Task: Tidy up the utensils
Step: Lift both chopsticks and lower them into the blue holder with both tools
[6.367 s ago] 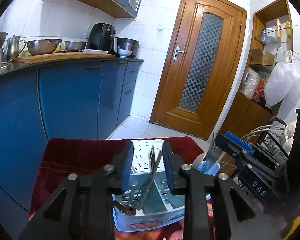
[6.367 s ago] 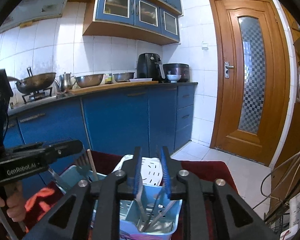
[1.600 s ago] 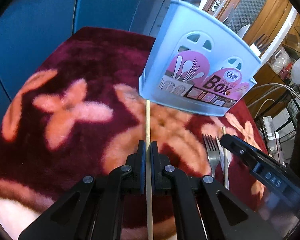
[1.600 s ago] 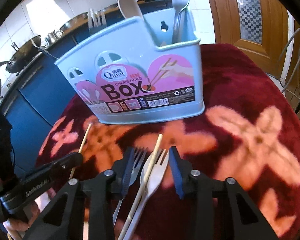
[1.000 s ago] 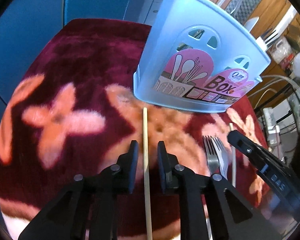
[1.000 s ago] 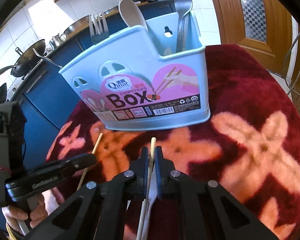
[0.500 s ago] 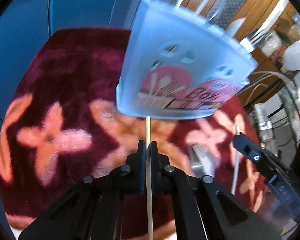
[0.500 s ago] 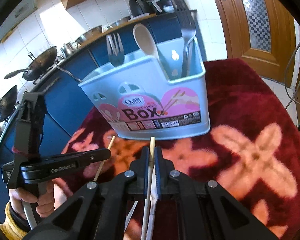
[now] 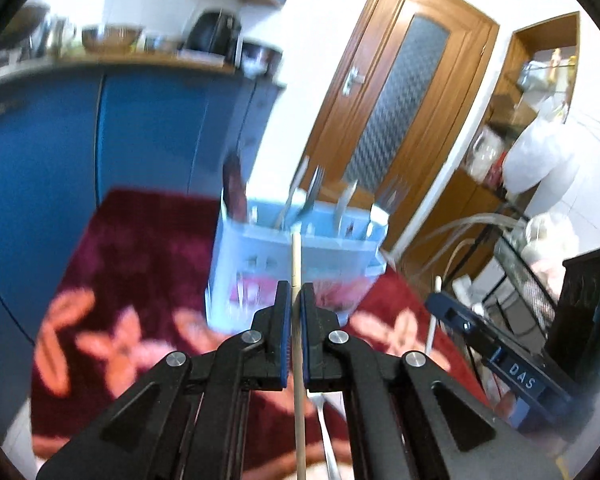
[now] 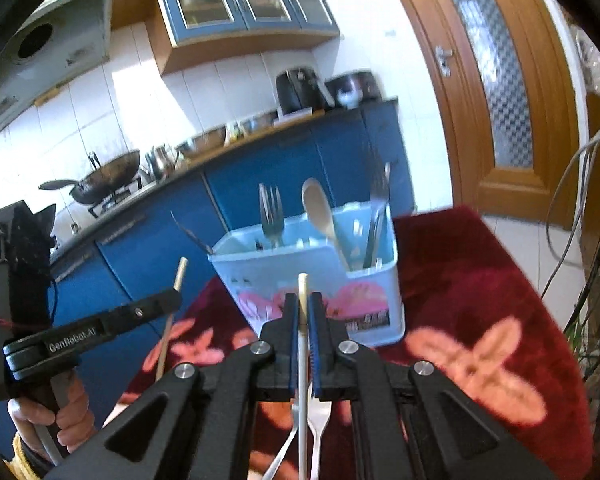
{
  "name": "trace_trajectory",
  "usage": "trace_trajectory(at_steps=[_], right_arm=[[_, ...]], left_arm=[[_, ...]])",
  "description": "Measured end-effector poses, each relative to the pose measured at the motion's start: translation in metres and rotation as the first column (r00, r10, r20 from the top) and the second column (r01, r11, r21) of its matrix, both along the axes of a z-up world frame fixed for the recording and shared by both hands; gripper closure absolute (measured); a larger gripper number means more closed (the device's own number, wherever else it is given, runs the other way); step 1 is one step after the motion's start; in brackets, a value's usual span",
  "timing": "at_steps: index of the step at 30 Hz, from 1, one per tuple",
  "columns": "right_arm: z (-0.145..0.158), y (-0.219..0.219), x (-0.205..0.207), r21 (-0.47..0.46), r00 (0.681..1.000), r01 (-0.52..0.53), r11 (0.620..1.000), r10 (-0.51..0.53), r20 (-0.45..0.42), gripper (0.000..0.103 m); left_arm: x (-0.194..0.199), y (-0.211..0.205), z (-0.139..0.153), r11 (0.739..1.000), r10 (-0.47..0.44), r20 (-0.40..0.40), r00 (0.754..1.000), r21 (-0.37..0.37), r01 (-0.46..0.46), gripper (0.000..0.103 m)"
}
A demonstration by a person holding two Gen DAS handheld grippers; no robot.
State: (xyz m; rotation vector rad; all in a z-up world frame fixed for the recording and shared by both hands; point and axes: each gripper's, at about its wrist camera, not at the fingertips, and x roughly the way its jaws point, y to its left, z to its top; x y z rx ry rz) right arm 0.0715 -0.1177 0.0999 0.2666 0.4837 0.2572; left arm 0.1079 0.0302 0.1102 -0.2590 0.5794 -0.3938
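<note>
My left gripper is shut on a wooden chopstick, lifted off the cloth, its tip pointing at the light blue utensil box. My right gripper is shut on a second chopstick, also lifted, in front of the same box. The box holds forks, a wooden spoon and other utensils. Two forks lie on the red flowered cloth under my right gripper. The left gripper and its chopstick also show in the right wrist view.
The box stands on a small table covered by the red cloth. Blue kitchen cabinets run behind, a wooden door at the back. Cables and a rack stand to the right of the table.
Both grippers have risen from the cloth, each carrying its chopstick, and now look over the box from higher up. The two forks stay on the cloth.
</note>
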Motion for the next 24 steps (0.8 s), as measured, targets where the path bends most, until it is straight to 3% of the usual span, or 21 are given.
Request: trace_trajectory(at_steps=[6,15,24], right_arm=[[0.024,-0.003,0.006,-0.017,0.997,0.015,1.0,-0.013,0.069,0.097],[0.056,-0.008,0.029,-0.043,0.982,0.059,0.997,-0.05,0.184,0.097],[0.072,-0.017,0.07,-0.038,0.964,0.1,0.994,-0.088,0.252,0.097]], left_arm=[[0.013,-0.002,0.035,0.999,0.047,0.134,0.99,0.0,-0.047,0.101],[0.05,-0.012,0.071,0.992,0.121,0.291,0.949,-0.006,-0.125,0.101],[0.088,-0.024,0.082,0.967,0.235,0.409,0.882,-0.002,-0.256,0.101]])
